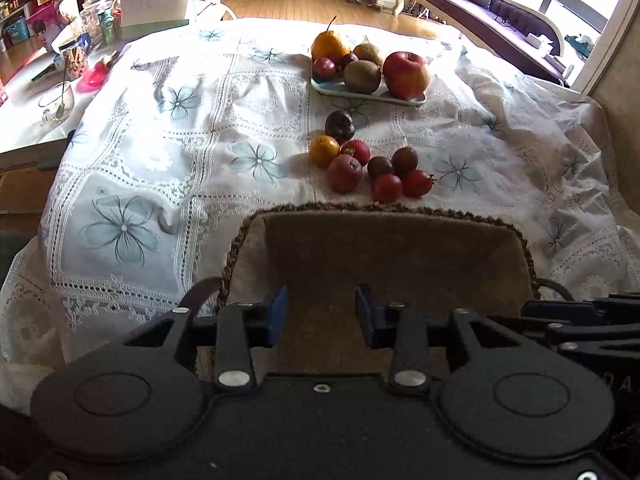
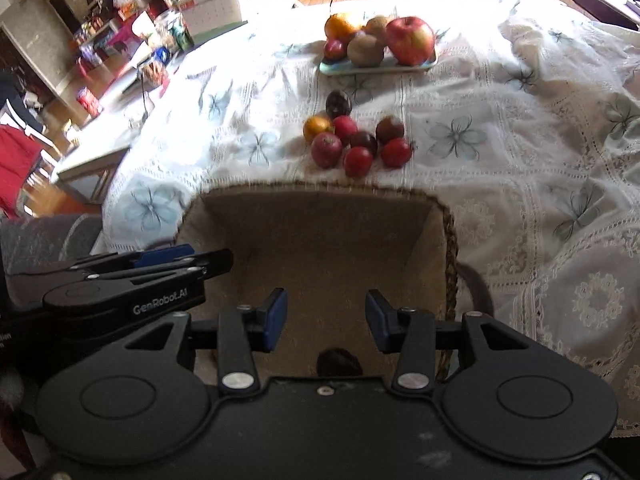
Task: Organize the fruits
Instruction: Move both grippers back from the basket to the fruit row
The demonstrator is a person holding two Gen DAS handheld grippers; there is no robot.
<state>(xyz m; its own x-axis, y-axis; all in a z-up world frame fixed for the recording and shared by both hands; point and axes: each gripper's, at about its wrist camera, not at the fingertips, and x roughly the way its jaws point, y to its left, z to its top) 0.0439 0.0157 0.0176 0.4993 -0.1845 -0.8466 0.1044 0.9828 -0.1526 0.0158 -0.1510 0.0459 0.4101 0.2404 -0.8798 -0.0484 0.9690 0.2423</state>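
Grippers hover with jaws apart and empty over a brown woven fabric-lined basket [image 1: 396, 248]: left gripper [image 1: 321, 314], then right gripper [image 2: 326, 318]. Loose small red and dark fruits [image 2: 356, 140] cluster just beyond the rim; round ones could roll if nudged.

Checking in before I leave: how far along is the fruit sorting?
Barely started. One dark fruit lies in the basket. Both the left gripper and right gripper are open and empty over it. The loose fruit pile remains on the tablecloth before the tray.
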